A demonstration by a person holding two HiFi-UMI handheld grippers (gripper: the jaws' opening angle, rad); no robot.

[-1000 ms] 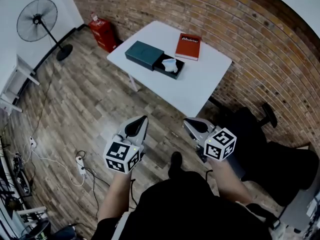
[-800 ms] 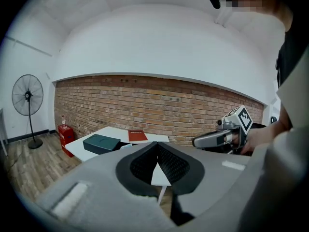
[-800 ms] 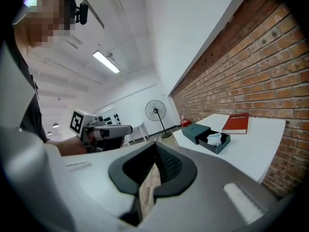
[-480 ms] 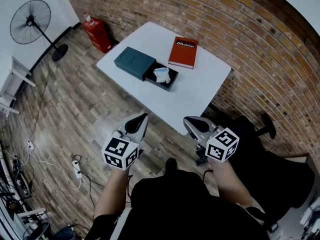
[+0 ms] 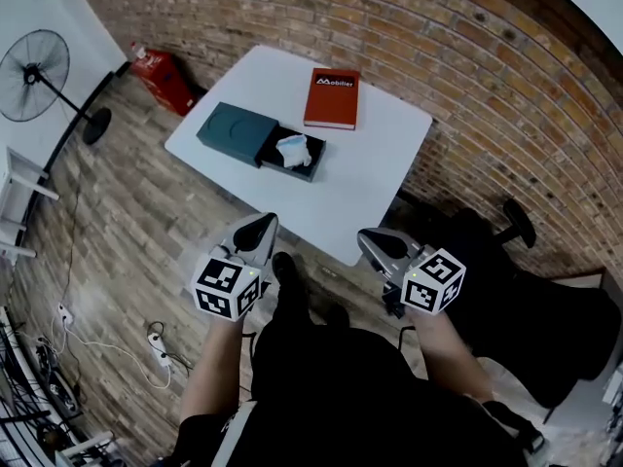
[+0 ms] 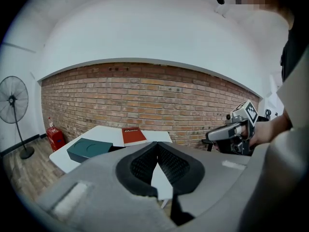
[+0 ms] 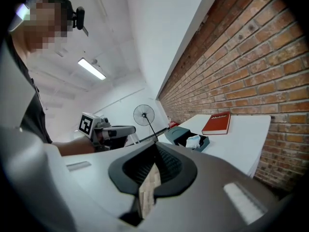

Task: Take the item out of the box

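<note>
A dark teal box [image 5: 234, 132] lies on the white table [image 5: 380, 163], its black drawer [image 5: 310, 163] slid out toward the right. In the drawer sits a crumpled white item [image 5: 292, 149]. Both grippers hang in the air short of the table's near edge, well apart from the box. My left gripper [image 5: 255, 228] is shut and holds nothing; my right gripper [image 5: 373, 242] is also shut and empty. The left gripper view shows the closed tips [image 6: 157, 146] with the box [image 6: 89, 149] beyond. The right gripper view shows its closed tips [image 7: 155, 146] and the white item [image 7: 194, 140].
A red book [image 5: 331, 97] lies behind the box. A brick wall [image 5: 506, 95] runs behind the table. A standing fan [image 5: 34, 71] and a red extinguisher [image 5: 161, 66] are at the left. A black chair [image 5: 516, 290] stands to my right, cables [image 5: 156, 353] on the wood floor.
I have stepped nearer to the table, so the table and box sit closer and further left in the head view. Both grippers stay shut and empty.
</note>
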